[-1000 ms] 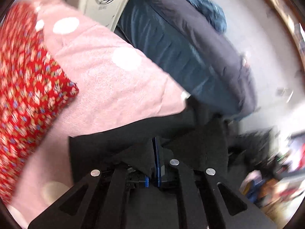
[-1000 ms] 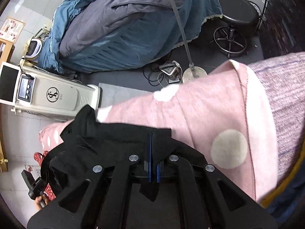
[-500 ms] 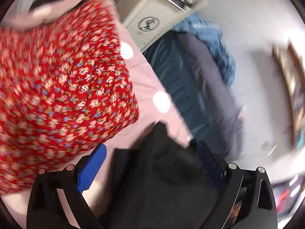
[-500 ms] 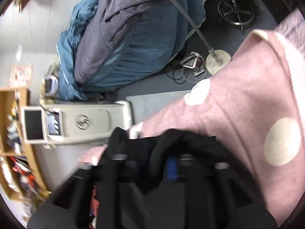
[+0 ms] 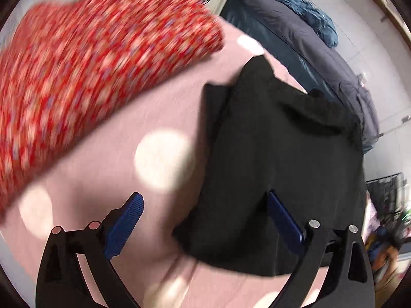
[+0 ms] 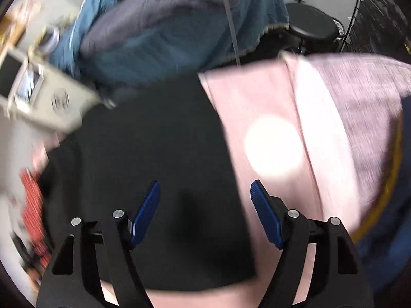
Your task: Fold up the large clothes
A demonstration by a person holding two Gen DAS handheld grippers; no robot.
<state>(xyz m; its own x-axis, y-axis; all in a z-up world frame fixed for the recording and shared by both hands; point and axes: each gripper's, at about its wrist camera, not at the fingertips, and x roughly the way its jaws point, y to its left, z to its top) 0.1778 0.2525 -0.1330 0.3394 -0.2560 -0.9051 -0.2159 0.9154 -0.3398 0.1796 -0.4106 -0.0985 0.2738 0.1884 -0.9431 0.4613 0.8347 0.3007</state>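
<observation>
A black garment (image 5: 277, 159) lies folded on a pink blanket with white dots (image 5: 143, 118). My left gripper (image 5: 205, 205) is open above the garment's left edge, holding nothing. In the right wrist view the same black garment (image 6: 159, 154) lies flat on the pink blanket (image 6: 262, 107). My right gripper (image 6: 205, 195) is open over the garment's right edge, holding nothing. Both views are blurred by motion.
A red floral cloth (image 5: 97, 56) lies on the blanket to the left of the garment. A mauve knit cloth (image 6: 359, 97) lies at the blanket's right. Beyond the blanket are a blue and grey covered bed (image 6: 164, 25), a white appliance (image 6: 43, 95) and a black stool (image 6: 310, 28).
Both grippers were shut on the black garment a second ago and have opened and let it go. It now lies flat on the blanket, and both grippers have swung.
</observation>
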